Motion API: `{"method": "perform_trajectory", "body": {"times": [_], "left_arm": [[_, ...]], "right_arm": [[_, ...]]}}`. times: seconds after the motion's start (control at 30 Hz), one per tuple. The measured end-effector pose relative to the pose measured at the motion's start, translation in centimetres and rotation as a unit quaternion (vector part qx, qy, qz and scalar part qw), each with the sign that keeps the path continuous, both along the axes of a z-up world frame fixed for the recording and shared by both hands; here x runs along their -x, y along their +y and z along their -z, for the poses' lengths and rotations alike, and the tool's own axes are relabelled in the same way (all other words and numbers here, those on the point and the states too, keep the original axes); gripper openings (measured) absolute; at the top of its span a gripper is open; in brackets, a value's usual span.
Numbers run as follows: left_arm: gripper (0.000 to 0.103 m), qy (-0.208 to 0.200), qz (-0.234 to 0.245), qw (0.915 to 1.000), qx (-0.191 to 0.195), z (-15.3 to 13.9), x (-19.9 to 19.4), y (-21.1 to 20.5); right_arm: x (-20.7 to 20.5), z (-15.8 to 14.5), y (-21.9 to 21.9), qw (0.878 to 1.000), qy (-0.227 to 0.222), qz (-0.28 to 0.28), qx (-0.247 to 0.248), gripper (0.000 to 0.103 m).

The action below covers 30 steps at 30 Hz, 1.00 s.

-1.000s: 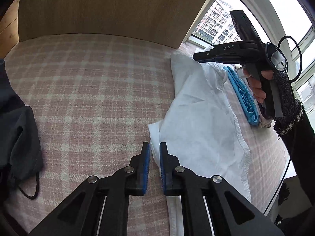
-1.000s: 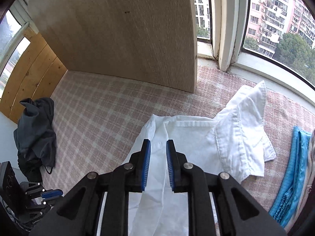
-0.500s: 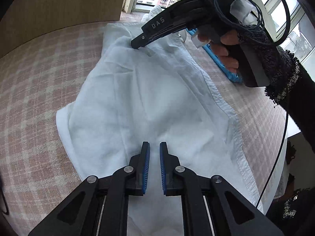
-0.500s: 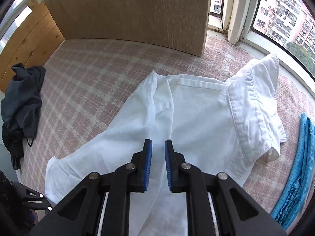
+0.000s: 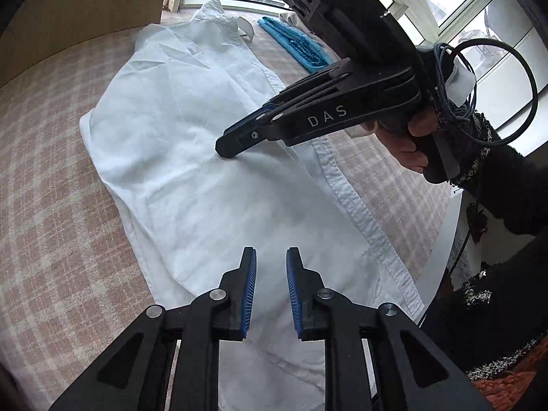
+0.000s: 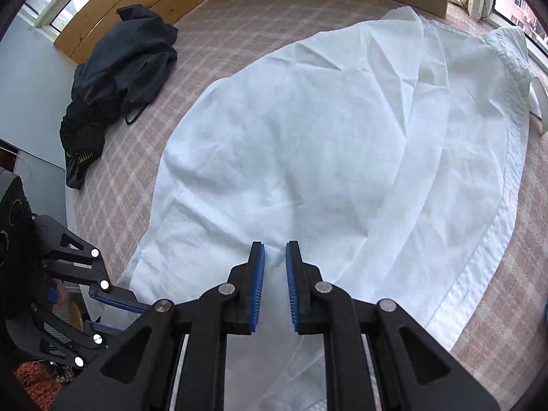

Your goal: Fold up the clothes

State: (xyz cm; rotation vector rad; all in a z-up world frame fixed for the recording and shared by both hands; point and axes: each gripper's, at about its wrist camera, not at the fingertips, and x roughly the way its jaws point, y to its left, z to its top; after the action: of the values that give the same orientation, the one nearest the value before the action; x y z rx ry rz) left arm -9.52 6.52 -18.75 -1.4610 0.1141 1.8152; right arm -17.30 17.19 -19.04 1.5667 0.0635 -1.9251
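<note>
A white shirt [image 5: 191,157] lies spread and wrinkled on the pink checked surface [image 5: 51,188], collar at the far end by the window; it also fills the right wrist view [image 6: 325,144]. My left gripper [image 5: 270,257] hangs just above the shirt's near part, jaws a little apart and empty. My right gripper [image 6: 275,250] is also slightly open and empty, its tips low over the shirt's middle; in the left wrist view it [image 5: 227,145] reaches in from the right with its tips at the cloth.
A dark garment [image 6: 116,65] is heaped at the far left of the surface. A folded blue cloth [image 5: 294,48] lies beyond the shirt near the window. A wooden panel [image 6: 130,3] stands behind. The surface's edge [image 5: 441,226] runs along the right.
Both grippers came forward and down over the shirt, which now fills the views. The right gripper's tips dropped to the shirt's middle. Both gaps look a little wider.
</note>
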Motion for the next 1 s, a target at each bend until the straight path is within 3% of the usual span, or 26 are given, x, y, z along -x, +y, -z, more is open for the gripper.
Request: {"method": "perform_trajectory", "body": {"times": [0.1,0.2,0.33,0.53,0.67,0.77,0.87,1.0], "left_arm": [[0.015,0.008,-0.001,0.9993,0.036,1.1,-1.3,0.2],[0.018,0.02,-0.029,0.9991,0.023,-1.4,-2.8,-1.8],[0.028,0.016,-0.073,0.9968,0.03,-3.1,-5.8,-5.9],[0.032,-0.028,-0.083,0.9959,0.024,-0.6,-9.2,-9.0],[0.037,-0.041,-0.095,0.9945,0.016,0.7,-8.7,-10.2],[0.038,-0.045,-0.079,0.9959,0.005,1.4,-8.2,-9.7],[0.041,-0.035,-0.058,0.9977,0.006,1.6,-8.1,-8.8],[0.04,-0.017,-0.025,0.9994,0.017,1.3,-8.6,-8.2]], "right_arm": [[-0.3,-1.4,1.8,0.999,-0.008,0.037,0.018,0.012],[-3.0,-4.3,4.4,0.998,0.02,0.056,0.028,0.017],[-9.3,-5.6,8.3,0.994,0.03,0.108,0.008,0.04],[-20.2,-2.9,10.0,0.975,0.003,0.222,-0.028,0.041],[-23.4,-1.7,9.9,0.96,0.004,0.276,-0.036,0.041],[-25.5,-1.0,9.7,0.949,0.011,0.312,-0.046,0.044],[-26.6,-0.5,8.4,0.947,0.02,0.313,-0.068,0.044],[-27.2,0.0,5.9,0.955,0.056,0.271,-0.106,0.047]]}}
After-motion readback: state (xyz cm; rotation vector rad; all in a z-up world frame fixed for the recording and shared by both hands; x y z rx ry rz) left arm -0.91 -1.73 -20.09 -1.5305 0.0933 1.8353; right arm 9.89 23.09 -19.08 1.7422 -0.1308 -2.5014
